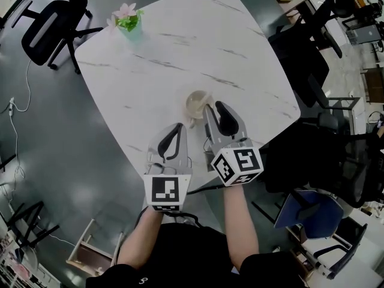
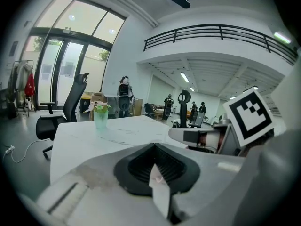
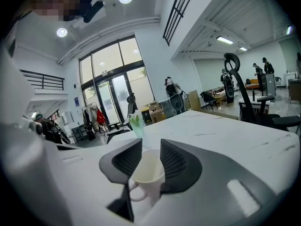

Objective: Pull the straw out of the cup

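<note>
A cream cup with a handle stands on the white marble table near its front edge. I see no straw in it; in the right gripper view the cup looks empty. My right gripper is open, and the cup shows between its jaws with the pads off its wall. My left gripper hovers to the left, a little nearer to me, its jaws together. A pale sliver with a pink mark shows between its pads; I cannot tell whether it is the straw.
A green pot of flowers stands at the table's far left corner. Black office chairs stand at the far left and along the right side. A blue chair is at my right.
</note>
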`<state>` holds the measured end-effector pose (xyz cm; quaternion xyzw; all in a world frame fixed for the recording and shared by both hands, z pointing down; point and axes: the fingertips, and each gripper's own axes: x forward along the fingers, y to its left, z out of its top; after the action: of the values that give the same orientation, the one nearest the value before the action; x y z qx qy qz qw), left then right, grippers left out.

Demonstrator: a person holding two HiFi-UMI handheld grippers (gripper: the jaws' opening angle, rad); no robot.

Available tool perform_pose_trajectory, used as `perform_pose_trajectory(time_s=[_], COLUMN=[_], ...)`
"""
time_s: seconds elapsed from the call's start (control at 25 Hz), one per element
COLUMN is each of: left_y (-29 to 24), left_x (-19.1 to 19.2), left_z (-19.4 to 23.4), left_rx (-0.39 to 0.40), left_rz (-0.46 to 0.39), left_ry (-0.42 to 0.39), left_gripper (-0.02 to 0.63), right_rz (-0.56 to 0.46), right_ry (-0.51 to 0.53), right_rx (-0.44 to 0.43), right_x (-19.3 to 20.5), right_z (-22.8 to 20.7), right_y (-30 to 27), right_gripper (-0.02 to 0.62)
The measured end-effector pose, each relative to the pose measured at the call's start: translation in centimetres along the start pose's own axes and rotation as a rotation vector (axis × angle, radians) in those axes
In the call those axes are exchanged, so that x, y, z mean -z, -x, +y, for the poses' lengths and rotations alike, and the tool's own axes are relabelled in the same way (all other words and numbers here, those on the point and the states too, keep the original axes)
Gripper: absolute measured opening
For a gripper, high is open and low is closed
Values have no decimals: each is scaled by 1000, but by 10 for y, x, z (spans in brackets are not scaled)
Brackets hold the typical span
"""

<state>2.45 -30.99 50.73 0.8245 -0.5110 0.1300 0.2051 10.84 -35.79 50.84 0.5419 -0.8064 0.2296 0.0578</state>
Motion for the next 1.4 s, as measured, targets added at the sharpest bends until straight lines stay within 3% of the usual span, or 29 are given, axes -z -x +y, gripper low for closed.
perform_pose_trajectory(time_s=[0.76,0.96,1.28,1.4], left_y=[-14,-12,-4,1], left_x=[12,9,5,-1], left_z=[13,16,15,11], left_rx=[20,15,3,-12], left_rz=[35,32,25,14], left_ry=[-19,-20,-21,13], left_gripper=[2,2,2,2], right_rz=[64,54,20,-3], right_ry=[-17,-7,-1,6], right_rx=[-6,3,18,19], right_x=[19,19,10,2], right_z=[-22,-25,-25,-23], right_y=[-43,-42,-33,-27], right_gripper=[126,64,38,38])
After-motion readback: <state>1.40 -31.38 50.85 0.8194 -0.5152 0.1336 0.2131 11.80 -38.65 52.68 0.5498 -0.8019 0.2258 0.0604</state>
